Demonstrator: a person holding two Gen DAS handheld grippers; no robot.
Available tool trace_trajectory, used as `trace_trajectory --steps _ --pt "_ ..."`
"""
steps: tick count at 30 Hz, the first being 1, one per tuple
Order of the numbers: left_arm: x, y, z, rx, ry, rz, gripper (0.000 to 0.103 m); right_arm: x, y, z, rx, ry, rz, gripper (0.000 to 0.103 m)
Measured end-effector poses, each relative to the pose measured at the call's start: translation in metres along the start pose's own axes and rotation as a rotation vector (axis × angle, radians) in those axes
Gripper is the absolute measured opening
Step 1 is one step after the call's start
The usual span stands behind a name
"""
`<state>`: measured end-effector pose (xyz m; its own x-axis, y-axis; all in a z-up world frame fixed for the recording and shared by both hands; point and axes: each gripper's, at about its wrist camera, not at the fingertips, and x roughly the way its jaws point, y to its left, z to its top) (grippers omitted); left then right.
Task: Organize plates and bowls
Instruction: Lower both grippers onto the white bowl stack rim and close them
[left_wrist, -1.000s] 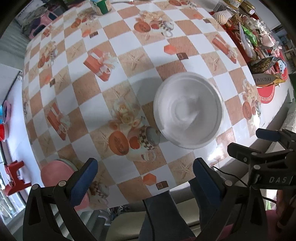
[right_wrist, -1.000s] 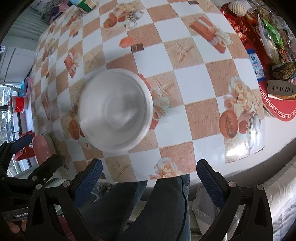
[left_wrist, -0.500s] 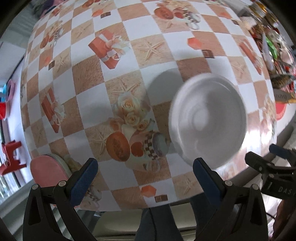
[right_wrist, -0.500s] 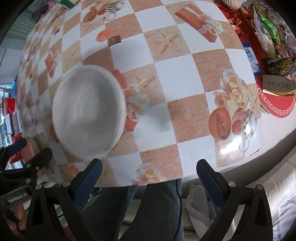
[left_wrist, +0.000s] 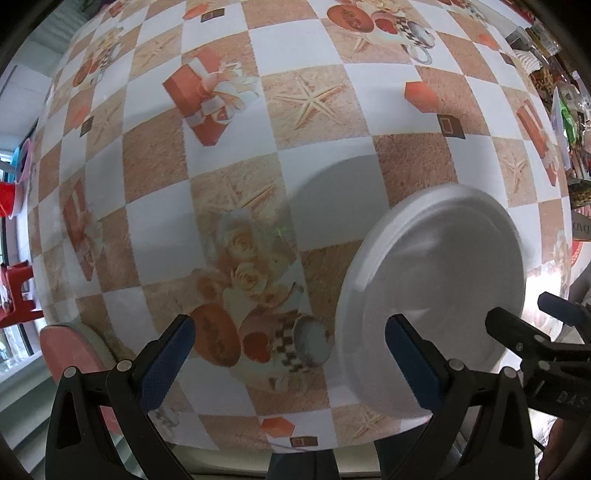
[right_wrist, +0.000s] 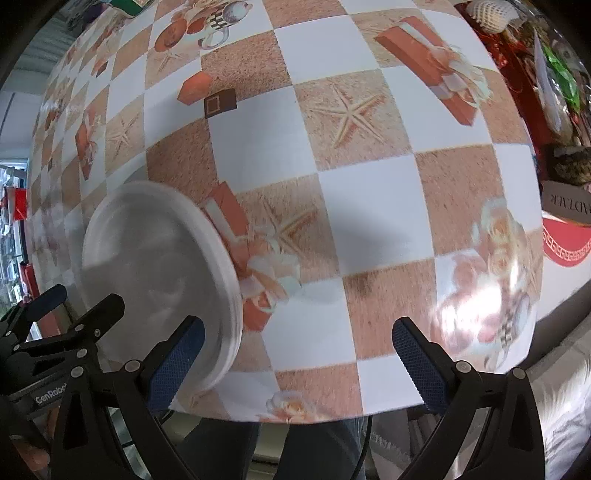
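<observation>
Both wide-open, empty, the left gripper (left_wrist: 288, 354) and right gripper (right_wrist: 299, 354) flank a white plate (left_wrist: 436, 295) on the checkered tablecloth (left_wrist: 240, 166).

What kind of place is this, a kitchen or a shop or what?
Probably a home dining area: a table covered in a checkered printed tablecloth, a white plate near its edge, and packaged snacks piled at the far right side.
</observation>
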<state>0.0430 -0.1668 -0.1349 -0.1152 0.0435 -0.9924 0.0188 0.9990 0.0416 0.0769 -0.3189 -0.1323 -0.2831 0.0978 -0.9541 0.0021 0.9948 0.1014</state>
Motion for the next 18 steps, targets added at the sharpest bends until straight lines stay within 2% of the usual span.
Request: trace_trajectory --steps 8,16,18 --pt "0.017 -0.012 0.004 -0.015 0.028 0.029 0.103 0.019 0.005 0.018 -0.032 0.020 -0.026 0.102" --pt "0.024 -0.024 0.013 -0.009 0.038 -0.003 0.102 0.029 0.019 0.026 -0.061 0.020 -0.028 0.102" --pt "0.025 -0.025 0.024 -0.007 0.039 -0.013 0.102 0.030 0.013 0.023 -0.062 0.015 -0.024 0.102"
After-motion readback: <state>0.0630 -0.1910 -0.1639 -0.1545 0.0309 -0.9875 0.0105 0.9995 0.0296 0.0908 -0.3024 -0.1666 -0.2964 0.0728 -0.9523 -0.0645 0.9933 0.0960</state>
